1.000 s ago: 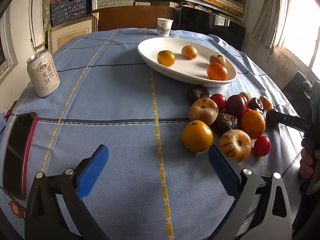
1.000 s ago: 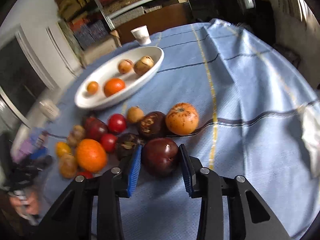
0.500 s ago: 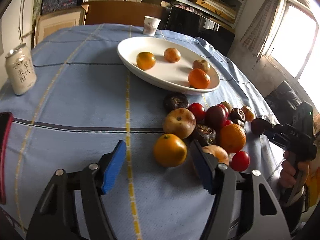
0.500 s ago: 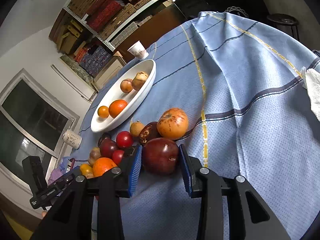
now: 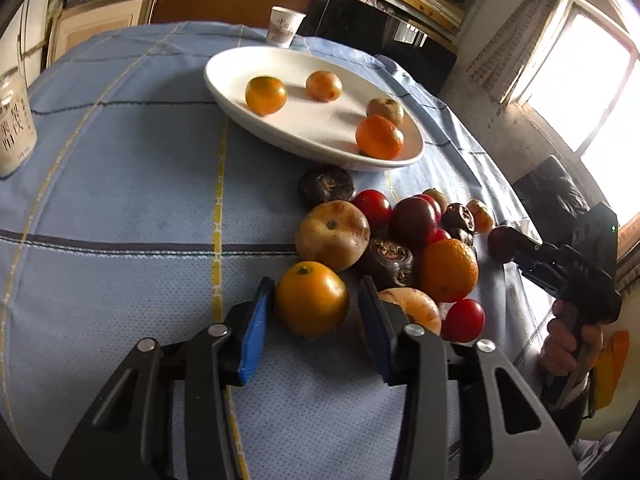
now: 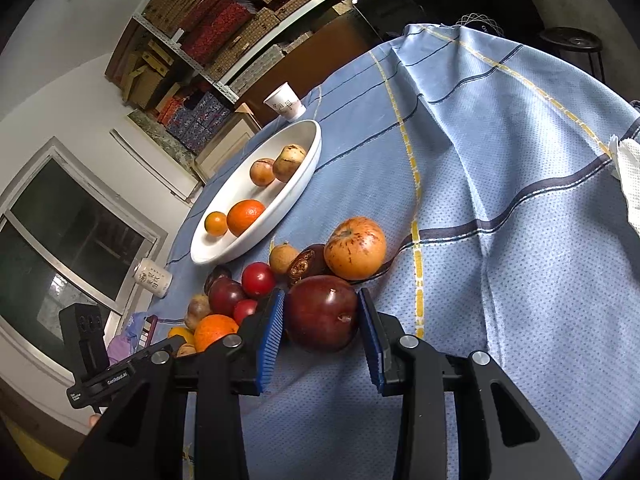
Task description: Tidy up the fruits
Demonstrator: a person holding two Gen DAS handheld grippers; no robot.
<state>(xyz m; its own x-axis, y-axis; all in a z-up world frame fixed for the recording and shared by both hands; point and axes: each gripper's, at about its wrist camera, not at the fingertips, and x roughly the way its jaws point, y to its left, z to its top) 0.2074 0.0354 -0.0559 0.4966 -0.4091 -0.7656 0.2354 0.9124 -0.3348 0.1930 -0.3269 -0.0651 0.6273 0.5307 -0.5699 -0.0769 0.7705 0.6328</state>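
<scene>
Straddling a round, glossy yellow-orange citrus fruit [image 5: 311,304] with the left gripper [image 5: 316,330], blue ribbed pads wide of the skin on the right side and just at it on the left, jaws open, green stem button facing up and slightly away. Clamping a smooth dark red plum [image 6: 322,318] in the right gripper [image 6: 322,334], both pads pressed to its sides, its dimple turned toward the camera, fruit lifted at the near edge of the heap on the woven blue checked tablecloth [image 6: 500,160]. Lying beyond, with its long axis running diagonally away: a white oval ceramic dish [image 5: 240,92] carrying four round fruits, two orange and two tan.
</scene>
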